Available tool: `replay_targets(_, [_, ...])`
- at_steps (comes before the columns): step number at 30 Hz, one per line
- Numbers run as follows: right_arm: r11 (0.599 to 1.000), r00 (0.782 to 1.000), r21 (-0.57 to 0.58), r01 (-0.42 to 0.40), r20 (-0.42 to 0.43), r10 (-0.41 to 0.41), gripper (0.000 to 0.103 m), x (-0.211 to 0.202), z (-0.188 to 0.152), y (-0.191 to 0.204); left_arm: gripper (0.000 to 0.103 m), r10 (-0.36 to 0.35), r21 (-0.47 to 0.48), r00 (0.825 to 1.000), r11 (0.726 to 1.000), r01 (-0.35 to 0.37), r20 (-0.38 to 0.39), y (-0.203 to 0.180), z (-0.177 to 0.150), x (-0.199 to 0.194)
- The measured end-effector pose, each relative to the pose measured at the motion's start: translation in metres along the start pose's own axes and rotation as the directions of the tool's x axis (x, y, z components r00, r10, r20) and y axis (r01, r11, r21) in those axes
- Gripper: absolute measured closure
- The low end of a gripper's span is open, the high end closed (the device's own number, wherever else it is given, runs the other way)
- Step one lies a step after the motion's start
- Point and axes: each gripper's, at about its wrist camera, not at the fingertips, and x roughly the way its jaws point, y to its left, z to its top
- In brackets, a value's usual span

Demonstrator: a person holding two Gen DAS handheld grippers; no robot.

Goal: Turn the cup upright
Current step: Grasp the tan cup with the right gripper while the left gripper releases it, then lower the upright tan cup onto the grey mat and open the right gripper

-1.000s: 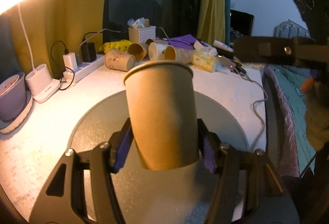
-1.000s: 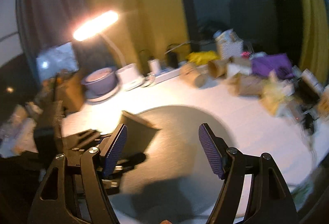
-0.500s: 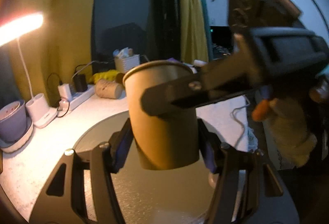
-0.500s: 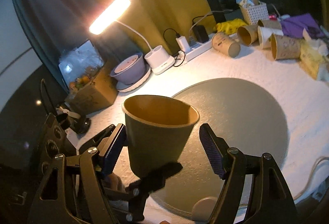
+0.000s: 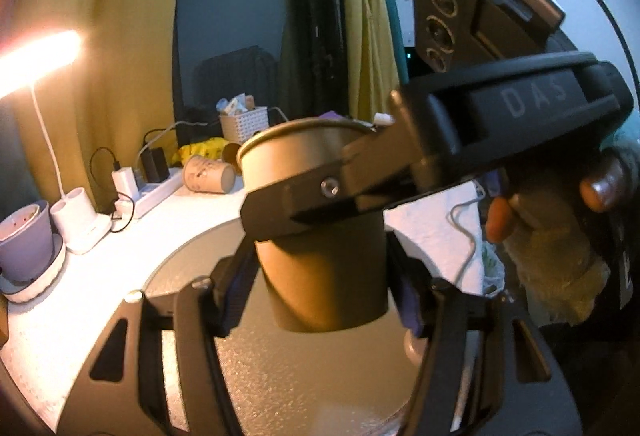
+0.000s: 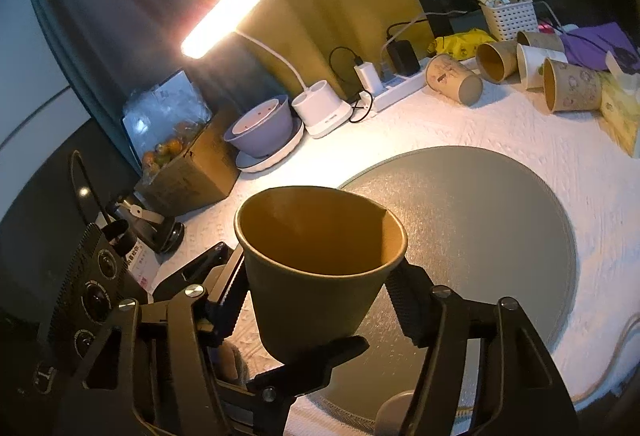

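Observation:
A brown paper cup stands mouth up in the air above the grey round mat. My left gripper is shut on the cup's lower body. My right gripper is around the same cup, its pads against the cup's sides, so both grippers hold it. In the left wrist view the right gripper's black finger crosses in front of the cup near the rim. The cup's empty inside shows in the right wrist view.
The grey mat lies on a white table. Several paper cups lie on their sides at the back with a white basket, a power strip, a desk lamp and a purple bowl.
My right gripper has come in from the side and closed around the cup that my left gripper holds. The cup has stayed upright and risen a little above the mat.

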Motion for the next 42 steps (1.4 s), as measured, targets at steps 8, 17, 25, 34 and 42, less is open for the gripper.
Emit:
replay_targets(8, [0.987,0.984,-0.056,0.152,0.099,-0.146,0.036,-0.003,0.013,-0.006,0.024,-0.002,-0.118,0.998,0.993,-0.005,-0.059,0.022,-0.004,0.012])
replay_targets(17, [0.93,0.919,-0.108,0.353,0.229,-0.322,0.036,0.009,0.029,-0.023,0.023,0.095,-0.291,0.978,0.946,-0.147,-0.183,0.064,-0.014,0.029])
replay_targets(25, [0.901,0.908,-0.164,0.402,0.197,-0.37,0.036,0.053,0.03,-0.028,0.024,0.2,-0.389,0.945,0.874,-0.291,-0.258,0.096,-0.024,0.03])
replay_targets(34, [0.882,0.912,-0.23,0.41,0.108,-0.396,0.036,0.096,0.03,-0.029,0.024,0.246,-0.444,0.93,0.826,-0.348,-0.273,0.117,-0.031,0.024])
replay_targets(42, [0.852,0.892,-0.269,0.45,0.088,-0.443,0.036,0.103,0.025,-0.025,0.024,0.244,-0.446,0.93,0.825,-0.348,-0.273,0.118,-0.031,0.025])
